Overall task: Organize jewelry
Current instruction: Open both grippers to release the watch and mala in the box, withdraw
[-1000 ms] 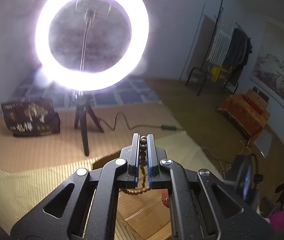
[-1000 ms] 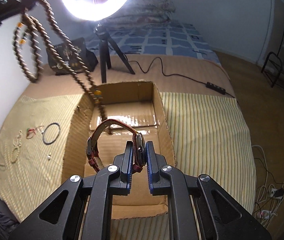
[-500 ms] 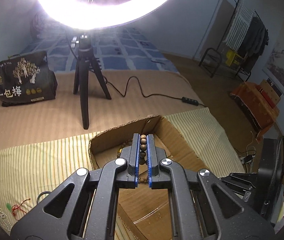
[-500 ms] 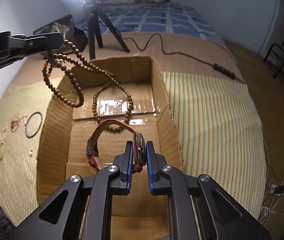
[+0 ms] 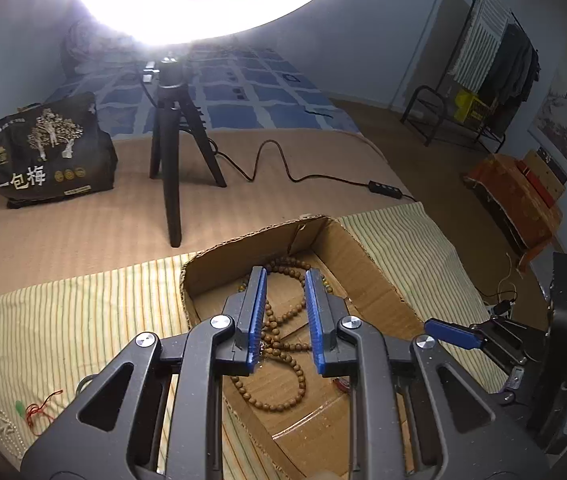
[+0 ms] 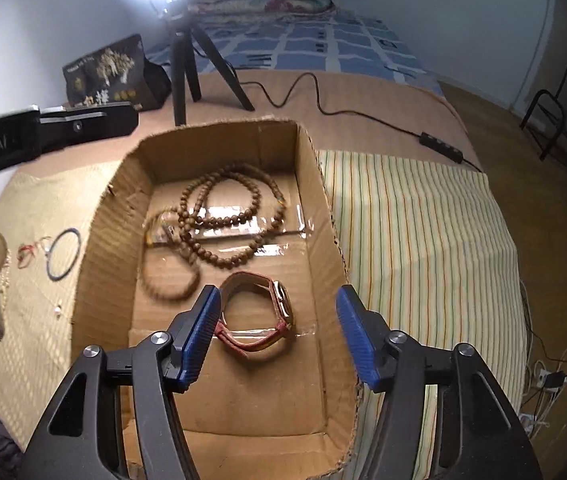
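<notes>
An open cardboard box (image 6: 323,184) lies on a striped cloth. A long brown bead necklace (image 6: 223,216) lies coiled on the box floor; it also shows in the left wrist view (image 5: 283,360). A red-strapped watch (image 6: 259,316) lies on the box floor just ahead of my right gripper (image 6: 279,328), which is open and empty above it. My left gripper (image 5: 283,316) is open and empty above the beads in the box (image 5: 363,256).
A ring light tripod (image 6: 187,64) and its cable (image 6: 363,116) stand behind the box, with a black bag (image 6: 111,72) to the left. On the cloth left of the box lie a black ring (image 6: 63,254), a red string (image 6: 27,250) and a pale bead chain (image 5: 7,432).
My left gripper opened and let the bead necklace drop into the box. My right gripper opened and let the watch down onto the box floor.
</notes>
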Action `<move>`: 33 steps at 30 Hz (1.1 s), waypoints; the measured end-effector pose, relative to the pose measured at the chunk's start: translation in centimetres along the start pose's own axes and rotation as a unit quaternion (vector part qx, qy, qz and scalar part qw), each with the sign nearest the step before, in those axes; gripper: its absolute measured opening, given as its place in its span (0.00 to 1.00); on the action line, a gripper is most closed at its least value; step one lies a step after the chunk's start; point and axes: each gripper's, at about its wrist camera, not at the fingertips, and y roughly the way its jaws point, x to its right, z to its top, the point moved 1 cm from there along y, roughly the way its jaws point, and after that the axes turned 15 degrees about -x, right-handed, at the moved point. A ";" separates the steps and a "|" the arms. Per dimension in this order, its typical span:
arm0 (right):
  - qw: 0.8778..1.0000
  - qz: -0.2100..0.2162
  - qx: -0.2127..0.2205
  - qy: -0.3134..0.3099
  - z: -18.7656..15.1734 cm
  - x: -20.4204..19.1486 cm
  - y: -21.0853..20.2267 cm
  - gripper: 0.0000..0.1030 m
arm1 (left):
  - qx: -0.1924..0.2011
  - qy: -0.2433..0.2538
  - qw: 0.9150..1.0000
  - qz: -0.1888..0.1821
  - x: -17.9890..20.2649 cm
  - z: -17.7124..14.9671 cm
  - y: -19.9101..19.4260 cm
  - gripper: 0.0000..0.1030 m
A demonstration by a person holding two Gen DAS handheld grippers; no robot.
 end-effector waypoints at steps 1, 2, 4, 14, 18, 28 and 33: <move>1.000 0.000 0.003 0.000 0.0 0.0 -0.2 0.58 | 0.003 -0.002 1.000 0.001 -0.1 -0.1 -0.4 0.18; 1.000 0.000 0.006 0.000 -0.1 -0.1 -0.5 0.58 | 0.005 -0.003 1.000 0.002 -0.1 -0.2 -0.7 0.18; 1.000 0.000 0.009 0.000 -0.2 -0.2 -0.8 0.58 | 0.011 -0.004 1.000 0.008 -0.3 -0.5 -1.5 0.18; 0.999 0.007 0.044 -0.004 -0.8 -1.7 -3.6 0.59 | 0.045 -0.002 0.998 0.036 -1.9 -2.3 -7.1 0.19; 0.997 0.016 0.069 -0.009 -1.1 -3.1 -5.2 0.66 | 0.067 -0.002 0.997 0.047 -3.2 -3.5 -10.1 0.46; 0.991 0.025 0.120 -0.055 -1.1 -8.3 -7.4 0.76 | 0.082 -0.010 0.993 0.090 -8.6 -7.4 -16.0 0.48; 0.990 0.036 0.117 -0.075 -0.9 -10.8 -7.1 0.76 | 0.078 -0.027 0.991 0.104 -12.1 -9.8 -17.6 0.48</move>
